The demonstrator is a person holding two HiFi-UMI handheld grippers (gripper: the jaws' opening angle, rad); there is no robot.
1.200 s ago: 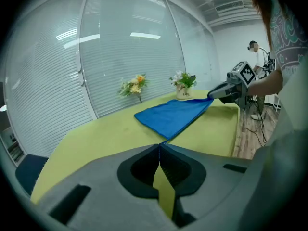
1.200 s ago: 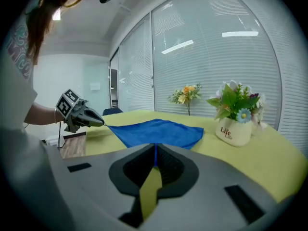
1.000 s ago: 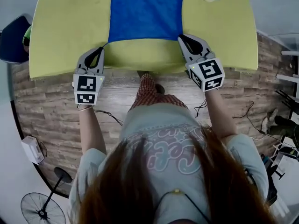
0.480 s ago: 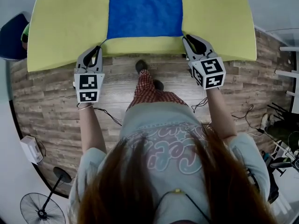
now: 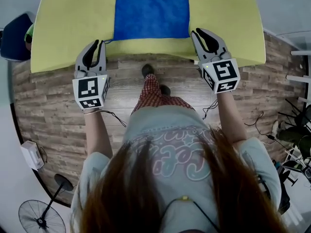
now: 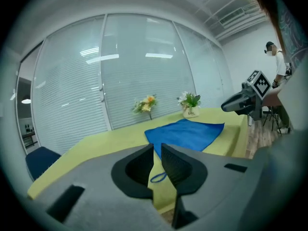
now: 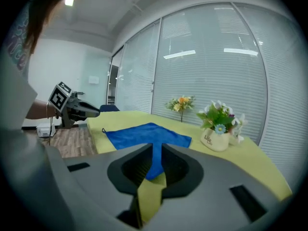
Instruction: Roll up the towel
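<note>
Long table under a plain yellow-green cloth [image 5: 68, 28], filling the top of the head view. At its far end, a squat cream ceramic pot of green leaves with white and blue flowers [image 7: 215, 141], and just beside it a slim stem arrangement of orange and yellow flowers [image 7: 180, 104]. Behind both, a wall of frosted glass panels with horizontal blinds [image 6: 134, 66]. Grey-brown wood-plank floor [image 5: 43, 110] below the table edge. Dark blue chair [image 5: 12, 38] at the table's left end. Small white box [image 5: 33, 155], thin black cables [image 5: 114, 118] and a black standing fan [image 5: 41, 217] on the floor. Standing person in a light top [image 6: 278, 66], far right.
</note>
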